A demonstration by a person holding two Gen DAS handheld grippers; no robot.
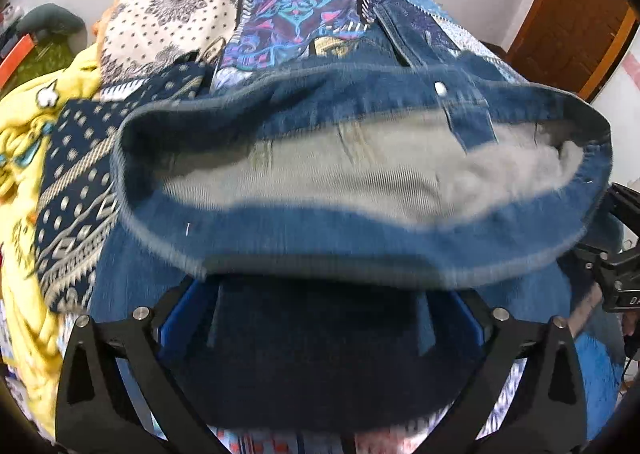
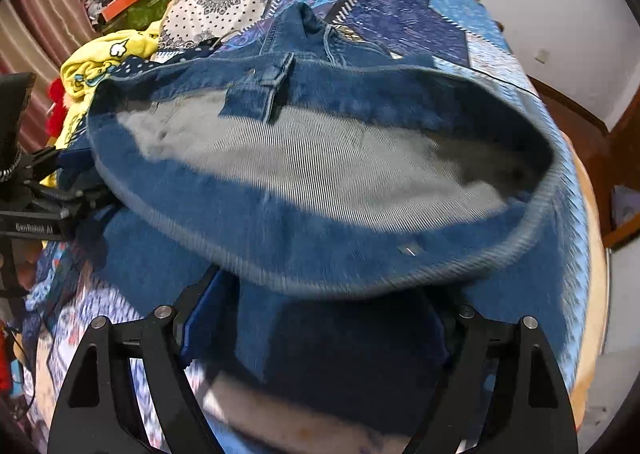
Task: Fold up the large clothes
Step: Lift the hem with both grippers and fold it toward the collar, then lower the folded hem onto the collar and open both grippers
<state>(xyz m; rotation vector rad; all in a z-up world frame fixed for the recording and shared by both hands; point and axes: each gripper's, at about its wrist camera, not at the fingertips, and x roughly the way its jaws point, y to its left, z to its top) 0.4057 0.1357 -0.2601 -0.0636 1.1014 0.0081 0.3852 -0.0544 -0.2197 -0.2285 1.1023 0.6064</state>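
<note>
Denim jeans [image 1: 360,238] hang by the waistband over the patchwork bed [image 1: 304,5] (yellow garment [image 1: 24,141] beside). Your left gripper [image 1: 320,318] and right gripper [image 2: 316,318] each pinch denim; folding looks barely begun.

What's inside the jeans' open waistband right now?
Only the pale grey inner lining shows inside the jeans. Deeper in, the legs' interior is hidden by denim.
</note>
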